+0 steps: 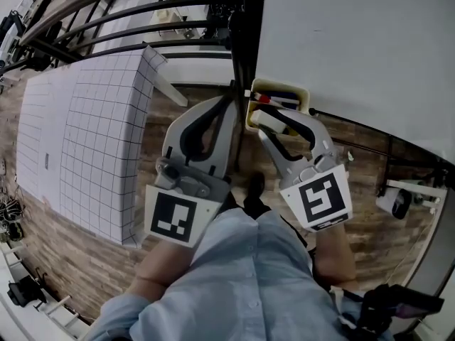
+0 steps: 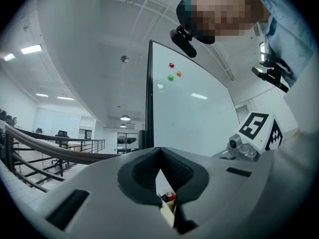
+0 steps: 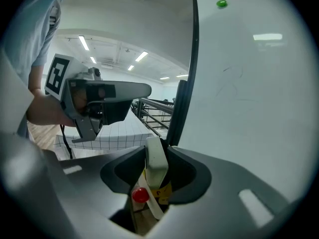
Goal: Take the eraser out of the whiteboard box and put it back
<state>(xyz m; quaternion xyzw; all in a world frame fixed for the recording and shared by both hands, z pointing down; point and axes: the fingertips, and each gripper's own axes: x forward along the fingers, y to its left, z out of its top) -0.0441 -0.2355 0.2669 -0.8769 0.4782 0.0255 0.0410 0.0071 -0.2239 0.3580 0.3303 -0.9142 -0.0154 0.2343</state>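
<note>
A yellow box (image 1: 303, 93) with markers in it hangs at the lower edge of the whiteboard (image 1: 355, 41). My right gripper (image 1: 268, 123) is shut on the white eraser (image 1: 270, 119), right over the box's near side. In the right gripper view the eraser (image 3: 155, 163) stands upright between the dark pads, above a red marker cap (image 3: 140, 194) and the box's yellow wall (image 3: 164, 190). My left gripper (image 1: 231, 104) is just left of the box, at the whiteboard's black edge. Its jaws meet at the tips with nothing held. Through them the left gripper view shows a red cap (image 2: 171, 197).
A large white panel with a grid pattern (image 1: 92, 141) lies on the wooden floor to the left. Black railings (image 1: 128, 13) run behind it. Coloured magnets (image 3: 222, 3) sit high on the whiteboard. The whiteboard's stand and a small device (image 1: 398, 203) are at the right.
</note>
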